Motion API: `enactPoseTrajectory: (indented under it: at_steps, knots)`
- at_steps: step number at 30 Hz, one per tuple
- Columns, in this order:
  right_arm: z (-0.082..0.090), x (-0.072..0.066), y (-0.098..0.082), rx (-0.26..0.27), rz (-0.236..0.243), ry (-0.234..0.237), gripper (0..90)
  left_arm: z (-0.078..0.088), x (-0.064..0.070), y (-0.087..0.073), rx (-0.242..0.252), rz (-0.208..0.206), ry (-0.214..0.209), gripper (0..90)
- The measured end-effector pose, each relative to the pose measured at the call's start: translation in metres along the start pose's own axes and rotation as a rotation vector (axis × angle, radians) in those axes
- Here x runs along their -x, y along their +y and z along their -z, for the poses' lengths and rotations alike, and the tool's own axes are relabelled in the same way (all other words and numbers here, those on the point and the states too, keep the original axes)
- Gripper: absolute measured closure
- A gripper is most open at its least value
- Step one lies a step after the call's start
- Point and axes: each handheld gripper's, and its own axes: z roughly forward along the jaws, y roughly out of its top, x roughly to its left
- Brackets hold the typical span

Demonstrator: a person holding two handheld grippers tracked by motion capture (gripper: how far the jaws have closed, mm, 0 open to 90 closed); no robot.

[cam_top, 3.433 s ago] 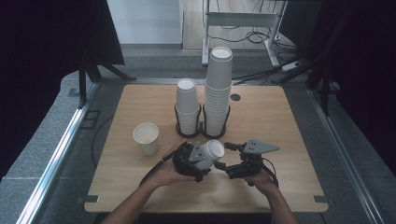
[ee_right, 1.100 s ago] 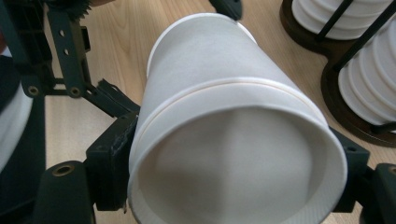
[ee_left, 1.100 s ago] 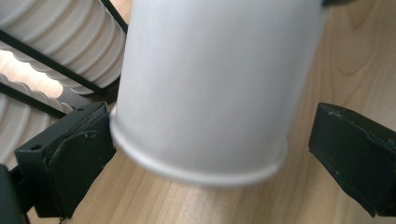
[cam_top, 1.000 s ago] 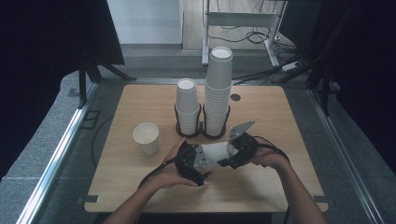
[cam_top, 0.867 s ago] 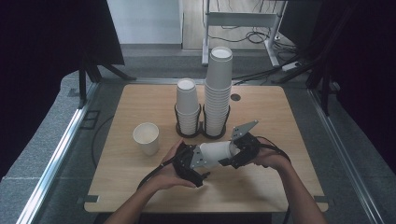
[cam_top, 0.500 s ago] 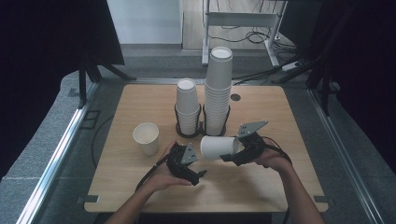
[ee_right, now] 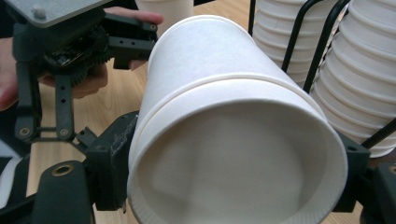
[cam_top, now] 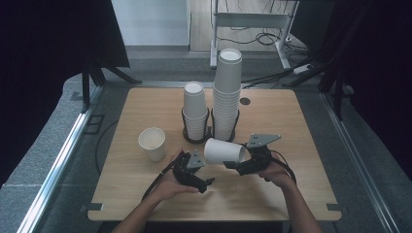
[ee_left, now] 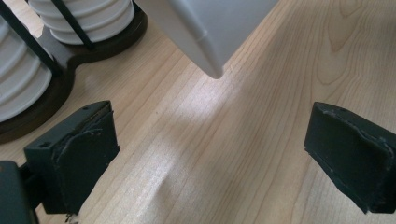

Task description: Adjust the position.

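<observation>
High view showed two cup stacks [cam_top: 227, 94], one standing cup [cam_top: 152, 142]; right gripper [cam_top: 241, 163] clamped the paper cup [cam_top: 223, 151], pulled from the empty, just-narrowing left gripper [cam_top: 200, 178].

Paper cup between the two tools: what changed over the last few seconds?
The left tool let go of the paper cup and drew apart from it; its jaws have just been closing, nothing between them. The right tool took the cup over and holds it on its side, lifted. Both cup stacks and the single cup stayed.

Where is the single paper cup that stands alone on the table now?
In the high view, the single cup stands upright on the left part of the table, left of the cup stacks in their holder.
</observation>
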Motion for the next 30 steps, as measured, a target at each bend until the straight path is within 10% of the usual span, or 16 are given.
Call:
enactPoseTrajectory:
  at_steps: [14,23,30]
  knots:
    - [-0.001,-0.008,-0.014,0.246,-0.101,-0.041,21.7,0.007,-0.007,-0.004,0.047,0.108,-0.032,5.0]
    - [-0.005,-0.014,-0.03,0.316,-0.134,-0.049,21.6,0.011,-0.019,-0.006,0.174,0.316,-0.198,5.5]
    - [-0.006,-0.019,-0.038,0.399,-0.151,-0.073,21.7,0.009,-0.02,-0.006,0.231,0.396,-0.274,5.4]
